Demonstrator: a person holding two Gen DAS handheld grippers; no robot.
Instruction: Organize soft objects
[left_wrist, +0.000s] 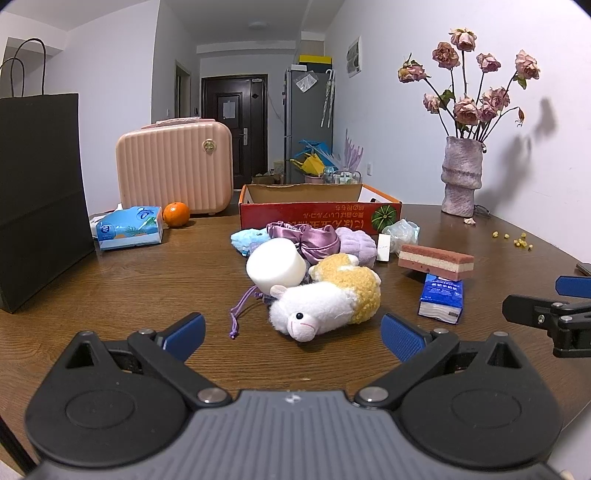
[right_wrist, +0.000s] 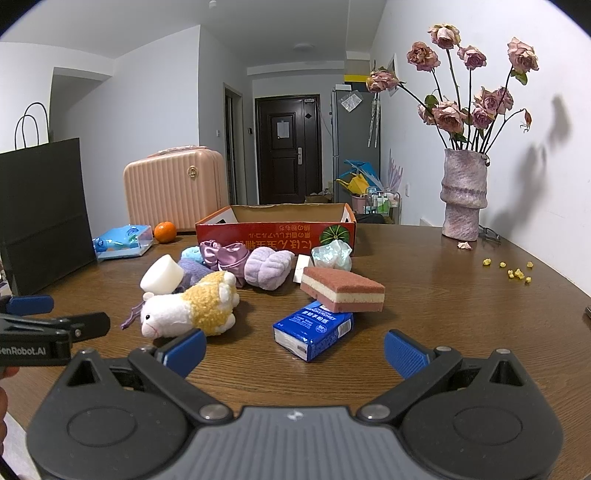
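**Soft items piled in front of the red box, both grippers empty**

Brown wooden table (left_wrist: 110, 288) in a white-walled room, hallway and dark door behind. Red cardboard box (left_wrist: 317, 216) sits open-topped mid-table and serves as the landmark. Just in front of the box: a heap of soft things. Purple satin pouch (left_wrist: 303, 236) and lilac plush pad (left_wrist: 356, 240) lie nearest the box wall, blue plush (left_wrist: 245, 238) to the box's front left. White foam cylinder (left_wrist: 275, 264) is tilted on the heap, further out from the box. Sheep plush toy (left_wrist: 325, 302) lies on its side at the outer edge of the heap, head pointing away from the box, touching the cylinder. Pink-and-white sponge (right_wrist: 341, 291) is front right of the box, one end resting on the blue tissue pack (right_wrist: 314, 328). Crumpled clear wrapper (right_wrist: 330, 254) touches the box's front right corner.

Left of the box: orange (left_wrist: 176, 214), blue tissue bag (left_wrist: 129, 229), pink suitcase (left_wrist: 173, 170) and black paper bag (left_wrist: 40, 199). Right of the box: vase of dried roses (left_wrist: 461, 173), yellow crumbs (left_wrist: 517, 238) on the table.

Left gripper (left_wrist: 291, 334) has jaws spread wide, nothing between them, sheep plush just ahead. Right gripper (right_wrist: 293, 350) also wide apart, empty, tissue pack just ahead between the fingers' line
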